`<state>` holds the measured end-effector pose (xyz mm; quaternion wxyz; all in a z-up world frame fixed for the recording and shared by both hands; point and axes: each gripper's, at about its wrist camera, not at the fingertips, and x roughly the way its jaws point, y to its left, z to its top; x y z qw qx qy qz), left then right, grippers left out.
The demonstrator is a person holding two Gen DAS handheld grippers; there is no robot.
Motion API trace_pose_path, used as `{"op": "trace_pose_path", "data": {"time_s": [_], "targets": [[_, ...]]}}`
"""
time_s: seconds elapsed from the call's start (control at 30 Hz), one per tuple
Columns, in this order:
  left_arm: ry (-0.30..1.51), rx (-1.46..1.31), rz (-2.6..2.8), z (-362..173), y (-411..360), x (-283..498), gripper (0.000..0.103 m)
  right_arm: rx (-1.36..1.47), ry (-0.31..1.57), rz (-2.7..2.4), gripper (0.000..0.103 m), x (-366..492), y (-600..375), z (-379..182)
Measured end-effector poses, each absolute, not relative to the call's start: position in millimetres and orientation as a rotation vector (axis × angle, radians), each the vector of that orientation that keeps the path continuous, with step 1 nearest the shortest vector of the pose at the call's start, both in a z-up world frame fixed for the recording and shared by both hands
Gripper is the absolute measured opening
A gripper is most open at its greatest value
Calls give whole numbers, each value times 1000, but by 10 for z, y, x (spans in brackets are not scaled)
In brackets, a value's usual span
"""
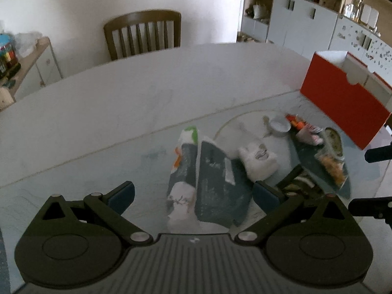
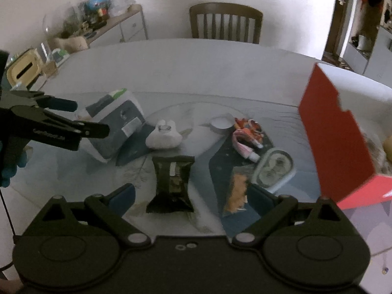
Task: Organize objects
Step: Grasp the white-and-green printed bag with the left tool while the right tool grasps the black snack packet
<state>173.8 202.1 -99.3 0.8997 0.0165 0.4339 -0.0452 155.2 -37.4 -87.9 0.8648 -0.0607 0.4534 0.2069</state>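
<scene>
My left gripper (image 1: pixel 194 196) is open, its jaws on either side of a grey and white box (image 1: pixel 208 183) that stands on the glass turntable (image 1: pixel 137 171). The box also shows in the right wrist view (image 2: pixel 117 125), with the left gripper (image 2: pixel 80 117) just left of it. My right gripper (image 2: pixel 193 198) is open and empty above a dark snack packet (image 2: pixel 171 183) lying flat. A white pouch (image 2: pixel 164 137), a round tin (image 2: pixel 221 123), a pink and orange packet (image 2: pixel 247 137), an oval container (image 2: pixel 274 169) and an orange snack bag (image 2: pixel 237 191) lie on the turntable.
A red and white open box (image 2: pixel 338 142) stands at the right on the pale round table (image 2: pixel 196 68). A wooden chair (image 2: pixel 225 22) is at the far side. A cluttered sideboard (image 2: pixel 105 22) stands at the left wall, cabinets (image 1: pixel 306 27) at the right.
</scene>
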Motion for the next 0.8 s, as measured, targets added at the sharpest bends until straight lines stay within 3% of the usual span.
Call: {"op": "trace_pose_path", "data": {"time_s": [0.53,0.8], "targets": [[975,94,-149,-1383,1965,1935,103,-208,1048,471,91,1827,-19,-1256],[965,103,-137,-1431,1941,1957,103,-207,1086,452,80,1899,25,-1370]]}}
